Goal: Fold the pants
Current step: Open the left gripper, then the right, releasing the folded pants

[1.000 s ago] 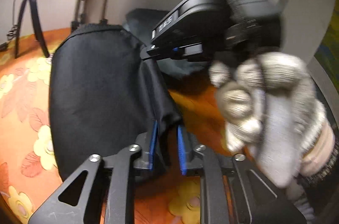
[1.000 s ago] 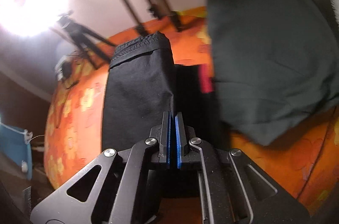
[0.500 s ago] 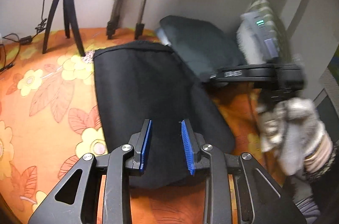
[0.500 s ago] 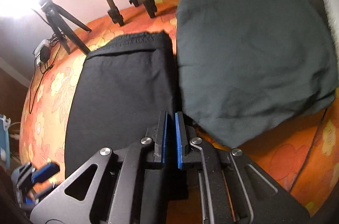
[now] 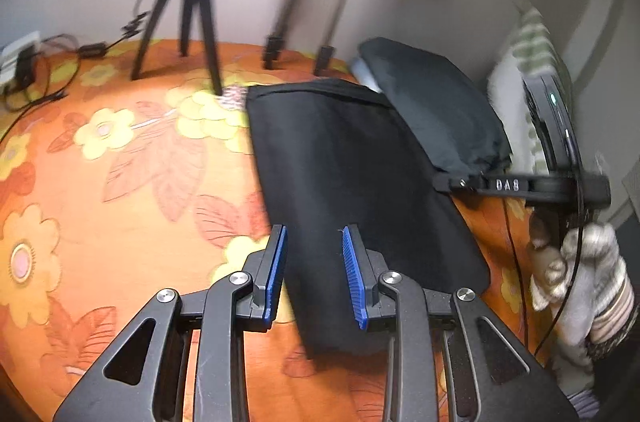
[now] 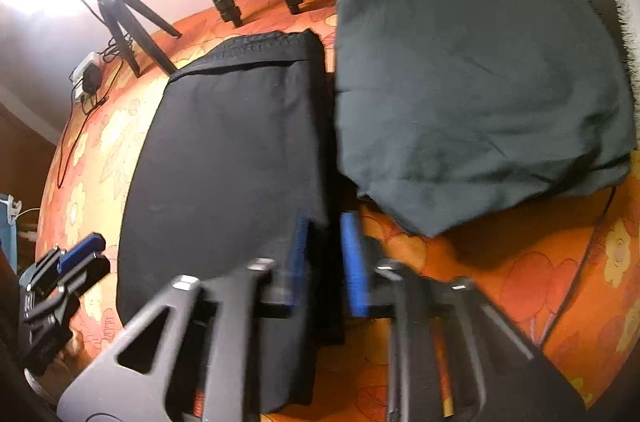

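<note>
The black pants (image 5: 352, 190) lie folded on the flowery bed (image 5: 120, 162), left of a dark pillow (image 6: 472, 70). They look soft and floppy; grab an edge. The left hand-held gripper (image 5: 314, 272) is part-open, empty. The right hand-held gripper (image 6: 326, 258) has let go, pads apart.

Orange floral bedsheet (image 5: 120, 182) carries folded black pants (image 5: 352, 174); dark grey garment (image 6: 480, 82) beside them, tripod (image 5: 192, 10) legs & cables at back.
</note>
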Demonstrator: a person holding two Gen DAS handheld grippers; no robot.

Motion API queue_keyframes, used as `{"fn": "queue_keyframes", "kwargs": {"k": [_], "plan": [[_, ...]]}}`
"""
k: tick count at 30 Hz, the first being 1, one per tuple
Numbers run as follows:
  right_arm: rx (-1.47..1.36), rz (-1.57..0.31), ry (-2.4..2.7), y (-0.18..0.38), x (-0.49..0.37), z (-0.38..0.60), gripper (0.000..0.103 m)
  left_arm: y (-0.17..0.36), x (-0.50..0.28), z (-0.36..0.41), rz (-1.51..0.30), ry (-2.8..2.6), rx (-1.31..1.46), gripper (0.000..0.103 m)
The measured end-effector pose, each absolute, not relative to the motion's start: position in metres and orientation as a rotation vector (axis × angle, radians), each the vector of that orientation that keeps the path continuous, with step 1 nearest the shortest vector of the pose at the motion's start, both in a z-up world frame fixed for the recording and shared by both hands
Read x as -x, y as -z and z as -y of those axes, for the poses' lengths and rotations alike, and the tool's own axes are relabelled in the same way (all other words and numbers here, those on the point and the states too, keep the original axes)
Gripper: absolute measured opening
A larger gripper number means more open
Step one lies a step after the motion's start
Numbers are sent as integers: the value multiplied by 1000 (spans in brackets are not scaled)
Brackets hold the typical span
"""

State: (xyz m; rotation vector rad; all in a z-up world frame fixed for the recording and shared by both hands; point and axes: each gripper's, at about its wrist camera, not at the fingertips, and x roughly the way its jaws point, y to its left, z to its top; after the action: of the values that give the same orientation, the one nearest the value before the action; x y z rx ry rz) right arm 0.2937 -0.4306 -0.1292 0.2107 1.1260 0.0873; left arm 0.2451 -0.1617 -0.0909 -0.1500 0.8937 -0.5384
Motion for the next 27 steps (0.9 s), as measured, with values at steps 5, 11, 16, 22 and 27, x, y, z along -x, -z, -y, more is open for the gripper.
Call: {"fn": "queue_keyframes", "kwargs": {"k": [5, 11, 16, 22, 27], "plan": [[-147, -1084, -37, 127, -298, 424, 4, 92, -245, 150, -901, 503, 153, 27], [-210, -1112, -61, 128, -300, 442, 2, 100, -242, 154, -935, 499, 127, 27], [-365, -1092, -109, 119, -286, 469, 17, 103, -246, 155, -960, 496, 167, 48], [-503, -1039, -194, 112, -274, 484, 55, 108, -262, 159, -974, 469, 217, 49], [-472, -1095, -240, 123, -276, 468, 57, 113, -274, 163, -989, 463, 232, 49]]}}
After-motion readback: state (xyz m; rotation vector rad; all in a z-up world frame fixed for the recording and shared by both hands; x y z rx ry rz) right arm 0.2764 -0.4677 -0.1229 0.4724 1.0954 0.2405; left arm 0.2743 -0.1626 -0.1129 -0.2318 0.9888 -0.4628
